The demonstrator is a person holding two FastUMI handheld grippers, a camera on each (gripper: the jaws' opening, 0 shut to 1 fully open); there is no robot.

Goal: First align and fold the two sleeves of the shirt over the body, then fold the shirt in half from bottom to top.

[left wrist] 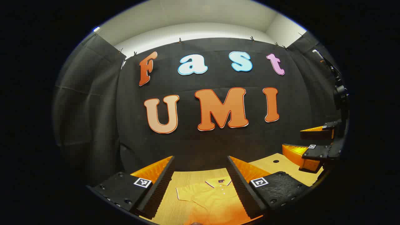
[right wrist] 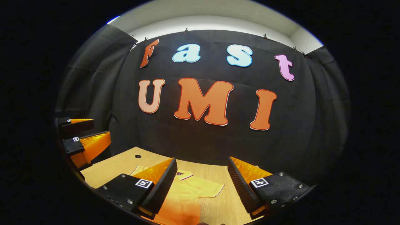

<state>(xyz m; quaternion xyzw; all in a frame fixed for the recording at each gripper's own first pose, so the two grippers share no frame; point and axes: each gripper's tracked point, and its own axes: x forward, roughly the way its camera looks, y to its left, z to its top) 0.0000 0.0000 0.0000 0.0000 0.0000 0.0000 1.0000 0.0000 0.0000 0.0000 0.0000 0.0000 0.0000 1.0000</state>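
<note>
A yellow polo shirt (left wrist: pixel 212 197) lies flat on the light wooden bench (left wrist: pixel 187 178), collar toward the booth's black cloth wall (left wrist: pixel 203 147) and both short sleeves spread outward. In the left gripper view, the left gripper (left wrist: pixel 200 184) hangs above the bench with its jaws wide apart and nothing between them; the shirt's collar and button placket sit in the gap between the jaws, and one sleeve reaches toward the left finger. The right gripper (left wrist: pixel 312 145) appears at the far right edge of that view, well off to the side of the shirt, its jaws parted and holding nothing. In the right gripper view, the right gripper (right wrist: pixel 200 184) likewise hovers with jaws wide open and empty; the shirt (right wrist: pixel 187 193) lies below and between them, its collar just beside the left finger and a sleeve stretching toward the middle of the gap. The left gripper (right wrist: pixel 84 137) shows at the left edge of that view, jaws apart, above the bench (right wrist: pixel 218 175) near a small round hole (right wrist: pixel 137 156) in the wood. Neither pair of jaws touches the fabric.
</note>
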